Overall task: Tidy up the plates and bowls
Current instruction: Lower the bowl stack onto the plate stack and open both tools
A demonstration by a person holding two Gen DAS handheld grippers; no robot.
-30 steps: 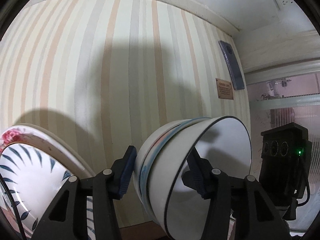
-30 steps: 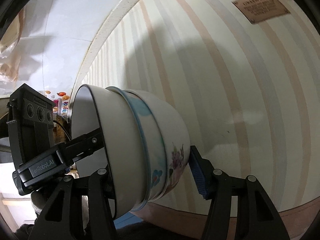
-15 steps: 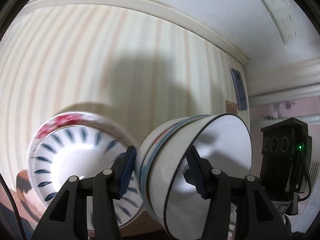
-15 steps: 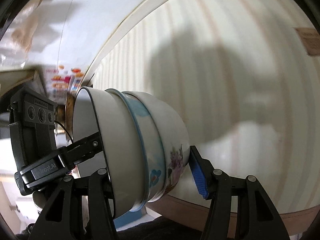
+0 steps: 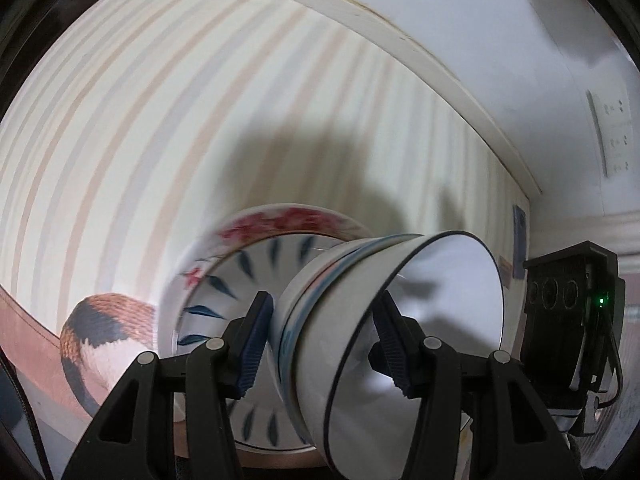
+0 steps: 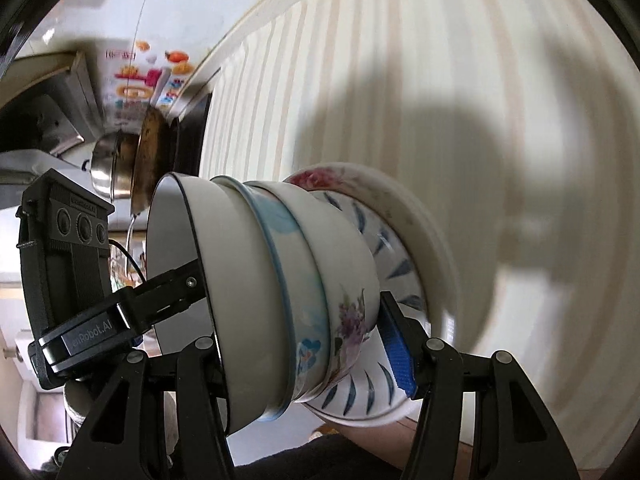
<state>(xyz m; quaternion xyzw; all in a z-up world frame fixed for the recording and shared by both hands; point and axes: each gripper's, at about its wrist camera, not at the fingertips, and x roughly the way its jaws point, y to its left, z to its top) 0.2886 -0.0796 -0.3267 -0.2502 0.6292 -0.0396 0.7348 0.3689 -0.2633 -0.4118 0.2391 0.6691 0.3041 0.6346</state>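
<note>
A nested stack of three bowls (image 5: 400,340) is held between both grippers, seen tilted on its side. My left gripper (image 5: 324,344) is shut on the stack's wall, one finger inside and one outside. My right gripper (image 6: 296,344) is shut on the opposite side of the same stack (image 6: 280,292). Just beyond the stack lie stacked plates (image 5: 240,272): a white plate with blue leaf marks on a plate with red flowers. They also show in the right wrist view (image 6: 396,248). Whether the stack's base touches the plates I cannot tell.
A striped cloth (image 5: 160,120) covers the table under the plates. A brown woven mat (image 5: 108,320) lies left of the plates. A metal pot (image 6: 108,168) and a dark pan (image 6: 148,160) stand at the far left in the right wrist view.
Both grippers have carried the bowl stack over toward the plates. The plates have come from the left edge to right behind the stack.
</note>
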